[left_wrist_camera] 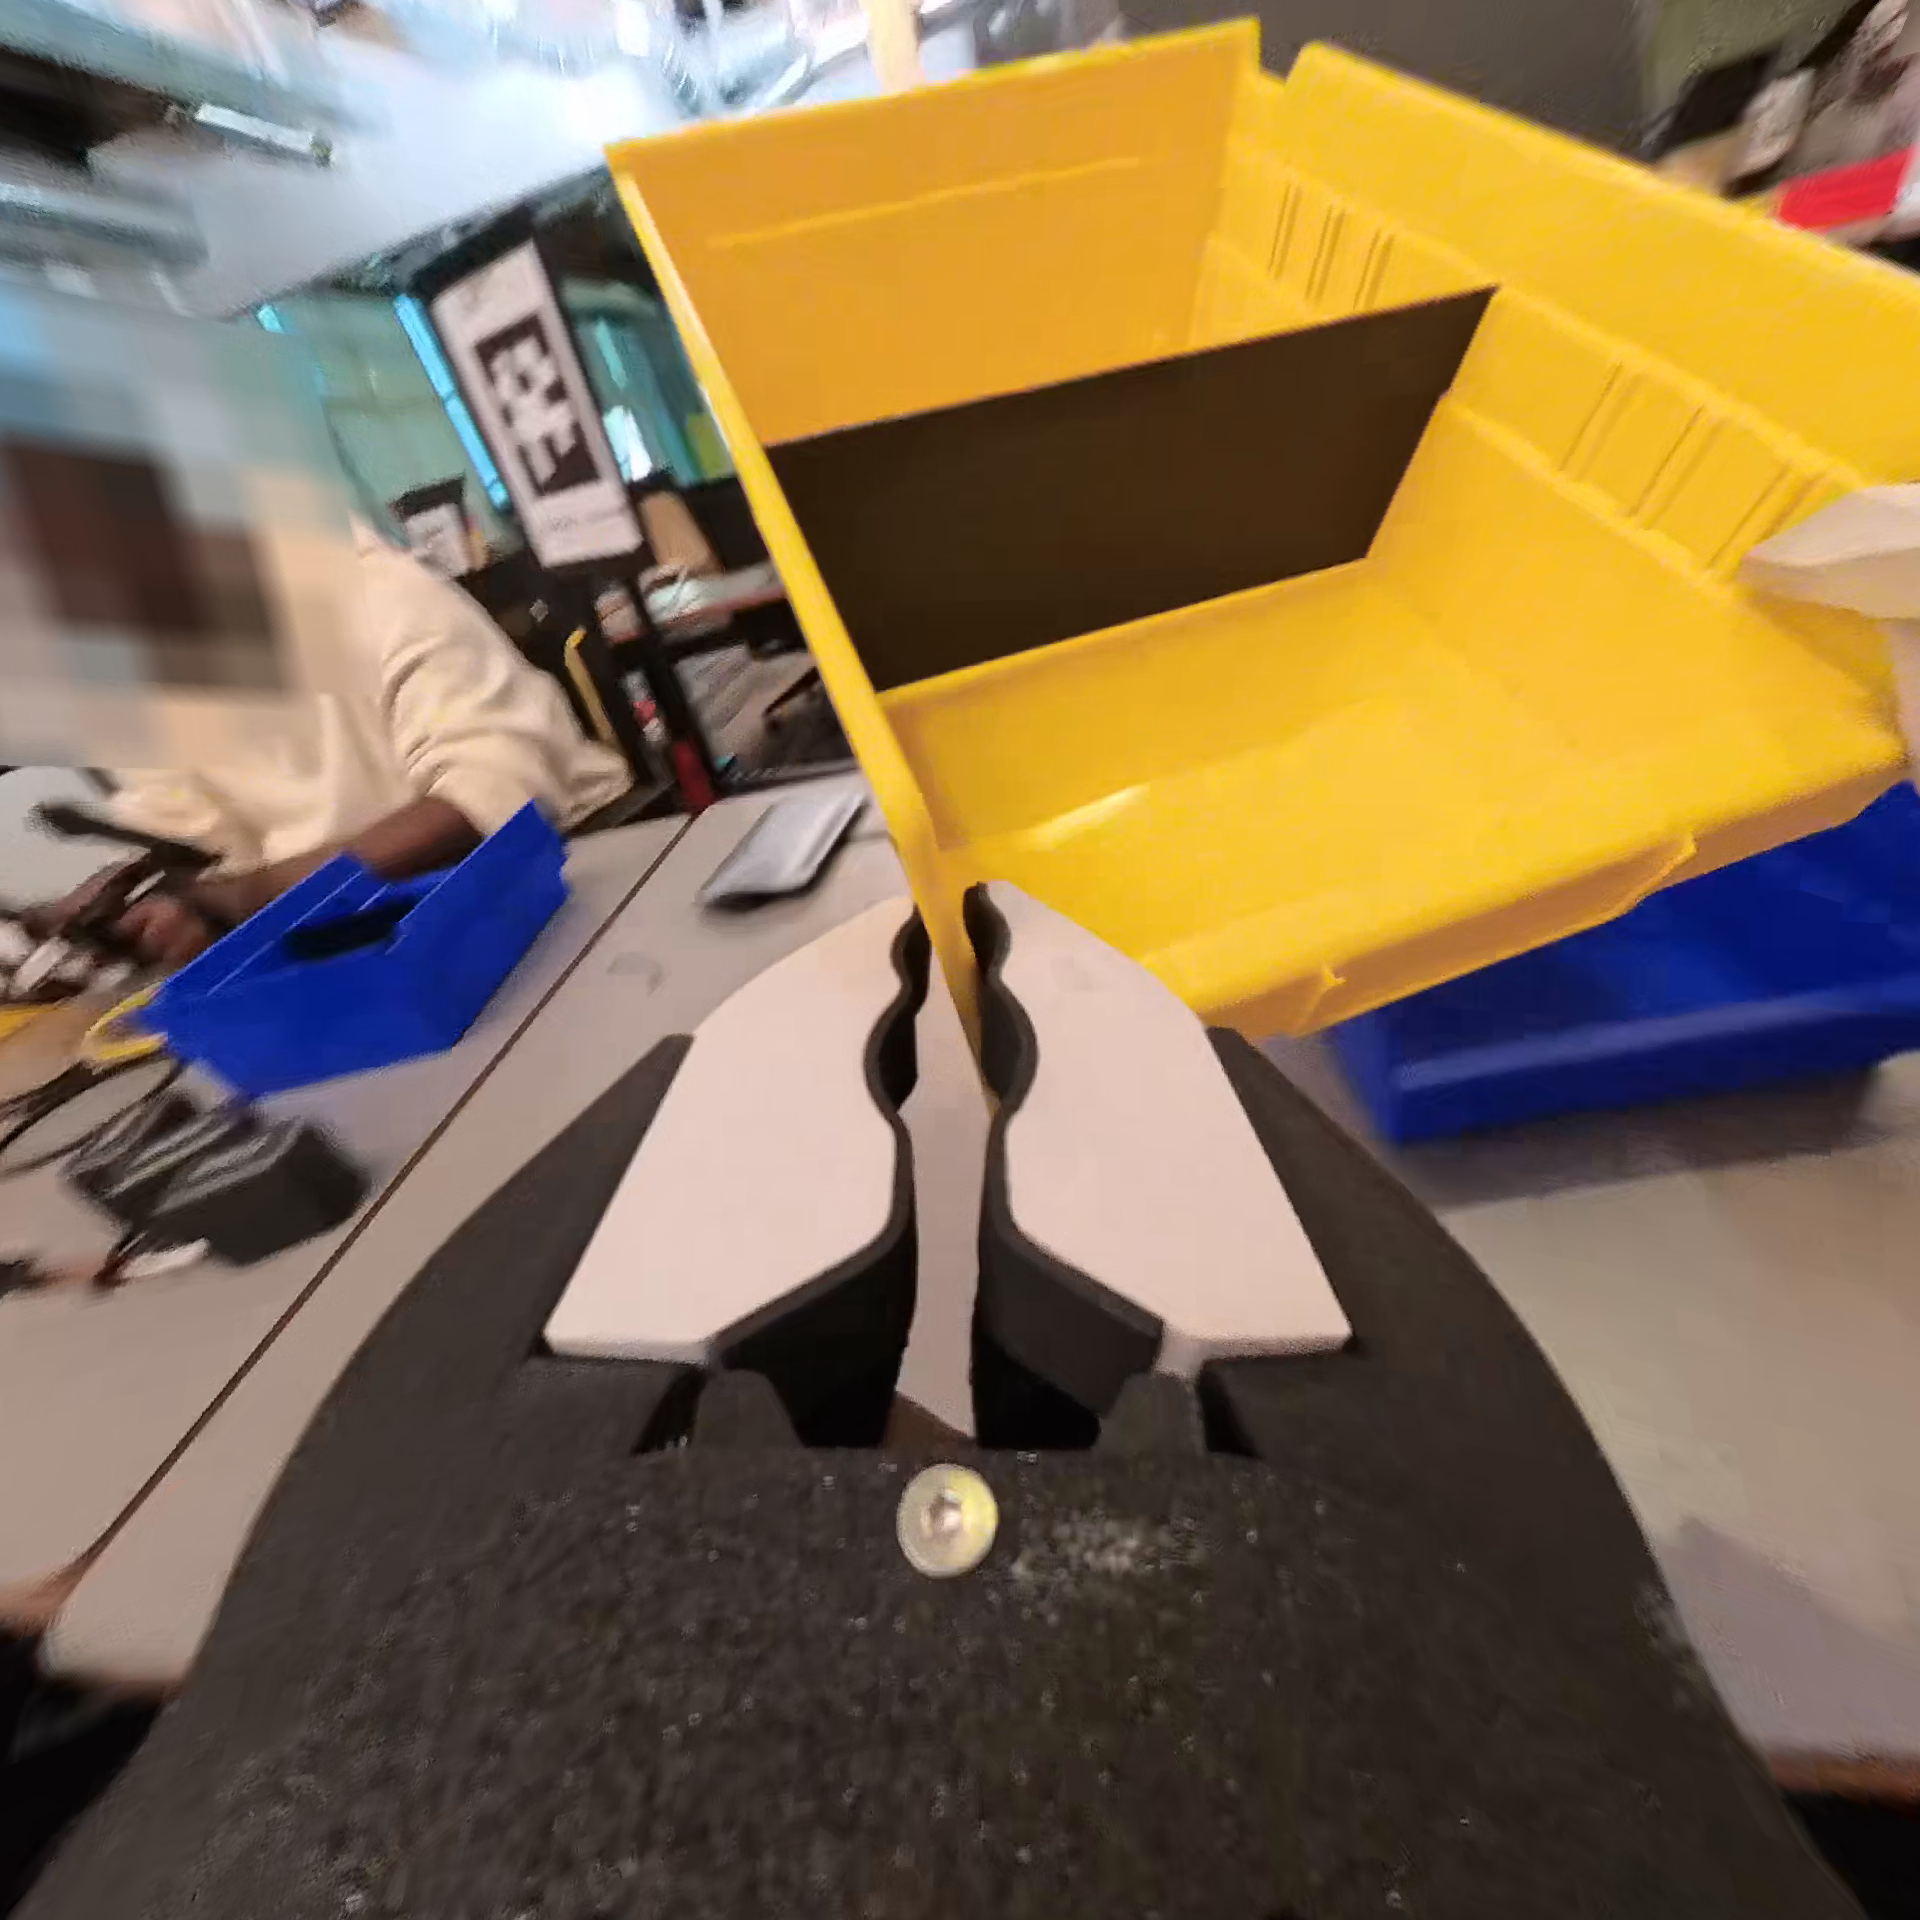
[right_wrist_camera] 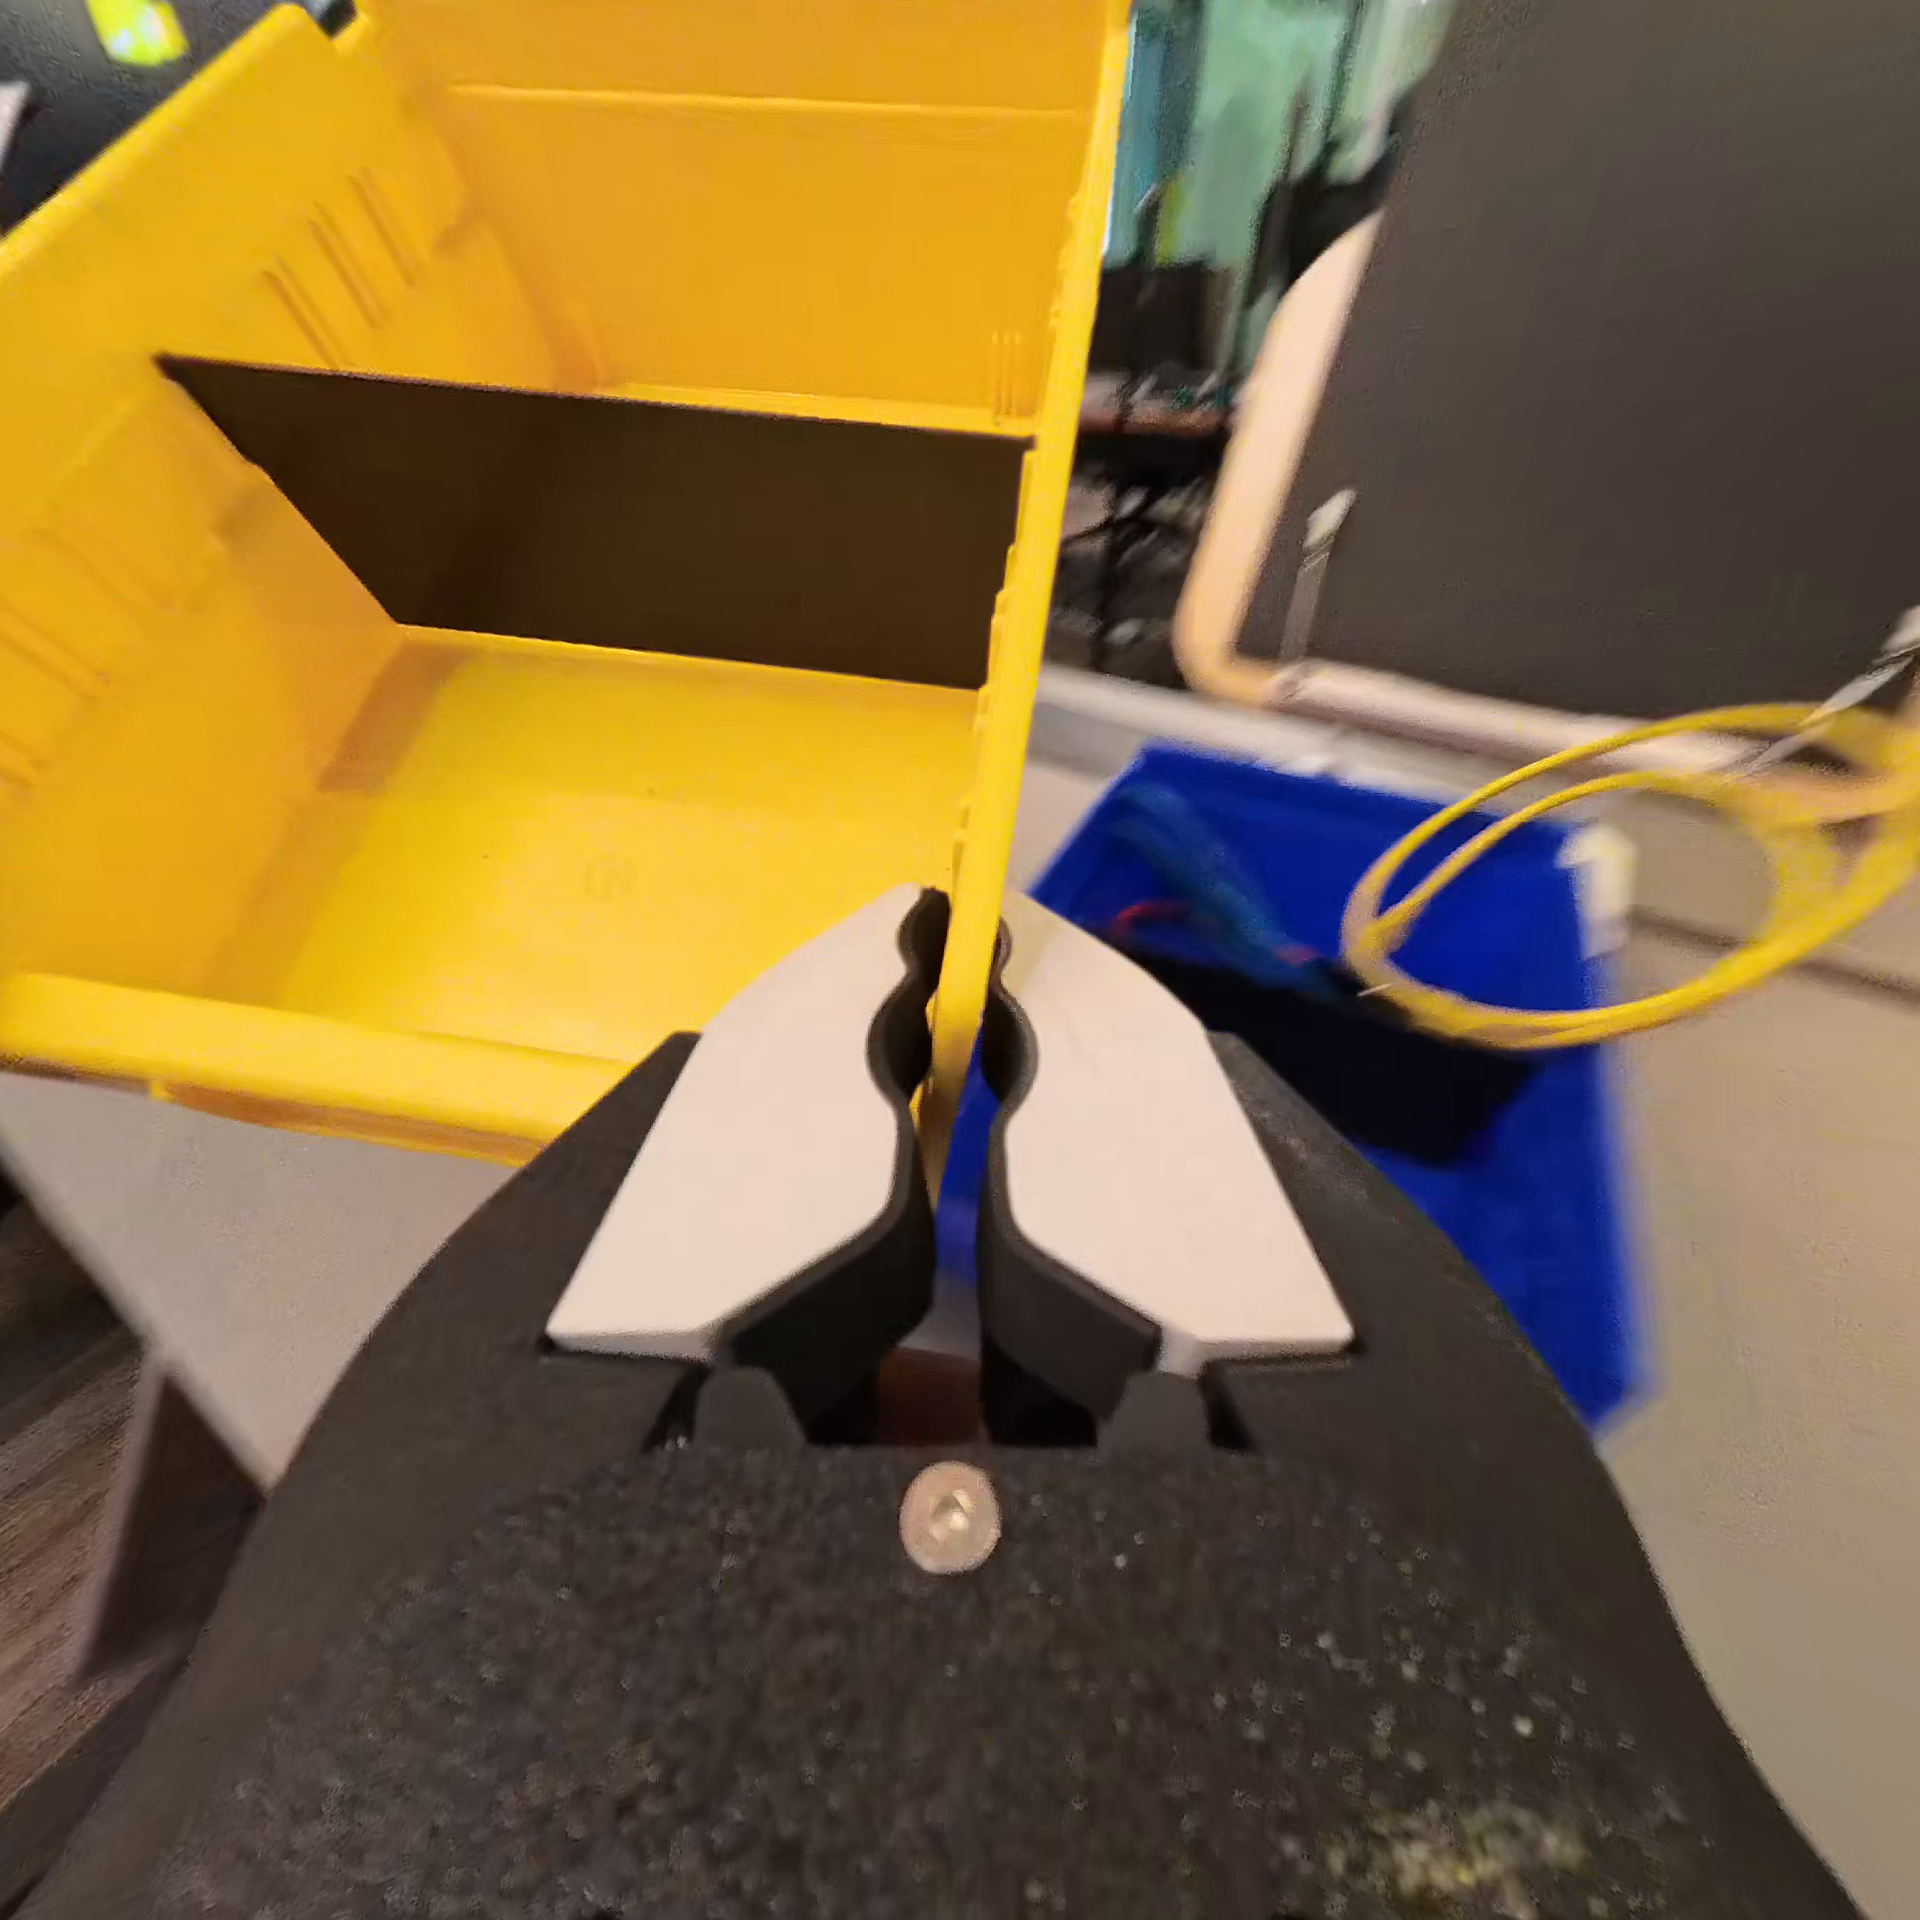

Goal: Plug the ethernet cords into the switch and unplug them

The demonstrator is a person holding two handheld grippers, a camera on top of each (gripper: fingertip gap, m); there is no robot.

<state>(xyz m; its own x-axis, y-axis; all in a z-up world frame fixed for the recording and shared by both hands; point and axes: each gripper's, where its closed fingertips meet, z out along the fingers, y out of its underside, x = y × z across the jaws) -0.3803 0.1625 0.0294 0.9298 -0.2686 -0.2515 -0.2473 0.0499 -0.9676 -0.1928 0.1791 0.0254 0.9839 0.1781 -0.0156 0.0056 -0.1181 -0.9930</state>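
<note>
My left gripper (left_wrist_camera: 948, 925) is clamped on the left side wall of the yellow bin (left_wrist_camera: 1299, 790), wall edge pinched between both pads. My right gripper (right_wrist_camera: 961, 935) is clamped on the opposite, right side wall of the same bin (right_wrist_camera: 468, 810). So the bin hangs between the two, tilted with its open top facing the cameras, off the table.

Inside the bin: one black divider (left_wrist_camera: 1091, 520) across the middle, making two compartments. Both look empty as far as I can see.

In the left view, the tip of my other gripper (left_wrist_camera: 1839, 551) shows at the bin's far wall.

Blue bins, three counted: one under the yellow bin in the left view (left_wrist_camera: 1662, 997), one further left on the grey table (left_wrist_camera: 1610, 1299) near another person's arm (left_wrist_camera: 416, 831), that bin (left_wrist_camera: 353, 966) holding something dark. Right view shows one blue bin (right_wrist_camera: 1507, 1195) below the yellow one with dark contents and blue cabling in it; likely the same bin as the first, can't confirm.

Ethernet cords: one coil of yellow cable (right_wrist_camera: 1610, 914) loops at the right, above the blue bin. The blue bundle (right_wrist_camera: 1195, 862) is in the bin. Switch: cannot identify it; too much blur.
</note>
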